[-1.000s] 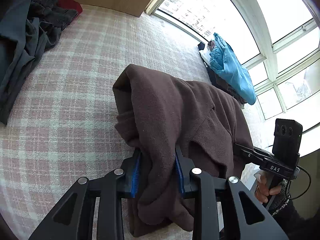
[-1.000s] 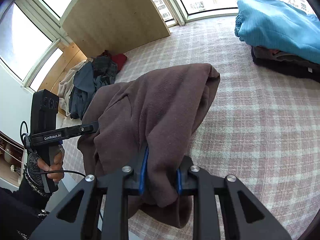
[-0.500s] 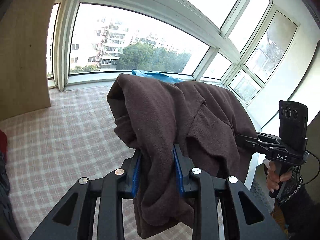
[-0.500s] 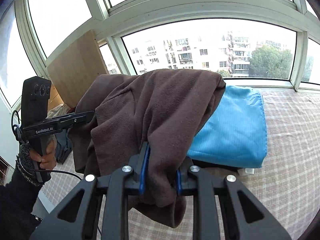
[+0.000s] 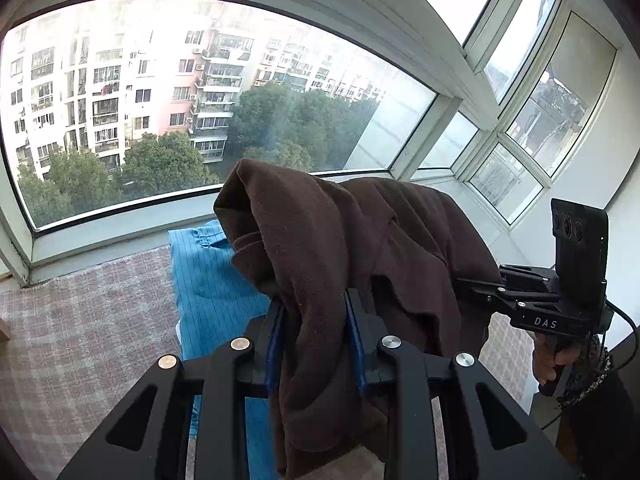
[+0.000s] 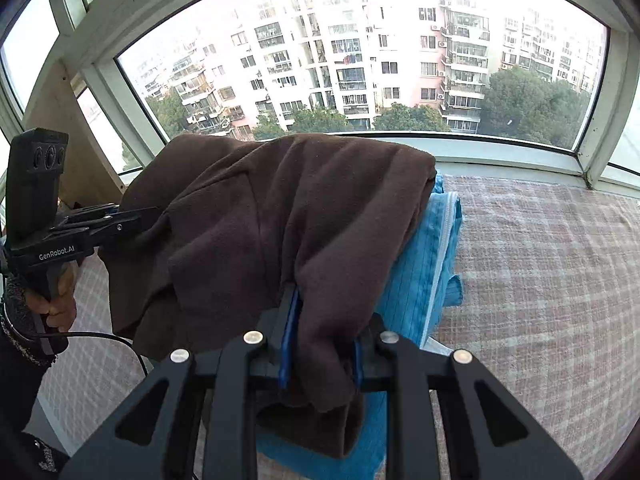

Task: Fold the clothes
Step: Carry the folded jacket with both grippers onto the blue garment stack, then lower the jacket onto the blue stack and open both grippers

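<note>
A folded brown fleece garment (image 5: 340, 240) hangs in the air between both grippers. My left gripper (image 5: 314, 320) is shut on one end of it, its blue pads pinching the cloth. My right gripper (image 6: 320, 320) is shut on the other end of the brown garment (image 6: 280, 208). Each tool shows in the other's view: the right gripper (image 5: 472, 282) at the right edge, the left gripper (image 6: 148, 214) at the left edge, both partly buried in cloth. Below the garment lies a folded blue garment (image 5: 208, 280), seen again in the right wrist view (image 6: 424, 272).
A pink checked bed cover (image 6: 540, 280) spreads under everything, also seen at the lower left in the left wrist view (image 5: 80, 320). A wide bay window (image 5: 200, 100) and its sill (image 6: 500, 160) bound the far side. A wooden board (image 6: 56, 120) stands at the left.
Both grippers carried the brown garment across the bed toward the window; the blue folded garment, earlier off to the side, now lies right beneath it. The pile of dark clothes has left the view.
</note>
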`<state>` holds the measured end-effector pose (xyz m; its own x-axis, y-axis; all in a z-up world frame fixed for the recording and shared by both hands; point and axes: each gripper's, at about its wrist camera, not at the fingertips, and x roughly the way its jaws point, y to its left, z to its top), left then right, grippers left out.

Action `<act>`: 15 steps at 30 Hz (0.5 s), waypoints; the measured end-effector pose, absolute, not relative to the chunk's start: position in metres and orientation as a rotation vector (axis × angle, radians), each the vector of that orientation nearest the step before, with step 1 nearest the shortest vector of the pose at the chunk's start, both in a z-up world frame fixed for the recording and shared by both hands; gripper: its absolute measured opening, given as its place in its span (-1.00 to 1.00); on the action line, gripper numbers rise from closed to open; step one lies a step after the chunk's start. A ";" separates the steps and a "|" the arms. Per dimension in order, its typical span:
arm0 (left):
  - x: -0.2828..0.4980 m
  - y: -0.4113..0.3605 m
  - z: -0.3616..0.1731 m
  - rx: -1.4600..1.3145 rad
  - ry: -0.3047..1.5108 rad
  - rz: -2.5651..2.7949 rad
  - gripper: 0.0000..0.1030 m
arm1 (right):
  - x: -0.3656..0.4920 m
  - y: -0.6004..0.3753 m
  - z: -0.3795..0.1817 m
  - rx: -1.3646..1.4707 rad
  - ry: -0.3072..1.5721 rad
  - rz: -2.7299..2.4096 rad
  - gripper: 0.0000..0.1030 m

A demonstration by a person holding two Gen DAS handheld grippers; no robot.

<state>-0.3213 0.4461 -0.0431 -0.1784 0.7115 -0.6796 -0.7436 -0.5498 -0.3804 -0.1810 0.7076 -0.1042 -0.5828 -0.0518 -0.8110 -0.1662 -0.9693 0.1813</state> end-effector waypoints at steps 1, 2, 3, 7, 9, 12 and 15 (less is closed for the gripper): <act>-0.327 0.452 -0.055 -1.077 0.061 1.889 -0.51 | -0.187 0.712 -0.116 -1.433 0.369 2.688 -0.52; -0.331 0.455 -0.066 -1.096 0.074 1.895 -0.51 | -0.188 0.718 -0.122 -1.441 0.409 2.688 -0.46; -0.336 0.457 -0.076 -1.116 0.082 1.898 -0.51 | -0.186 0.724 -0.121 -1.444 0.446 2.683 -0.28; -0.346 0.443 -0.086 -1.174 0.015 1.834 -0.32 | -0.160 0.740 -0.103 -1.406 0.513 2.679 -0.12; -0.342 0.431 -0.070 -1.140 0.032 1.850 -0.32 | -0.152 0.734 -0.078 -1.262 0.398 2.704 -0.12; -0.329 0.422 -0.027 -0.994 0.112 1.962 -0.39 | -0.157 0.722 -0.051 -1.110 0.236 2.733 -0.12; -0.322 0.441 0.004 -0.863 0.157 1.949 -0.39 | -0.194 0.702 -0.053 -1.113 0.098 2.767 -0.12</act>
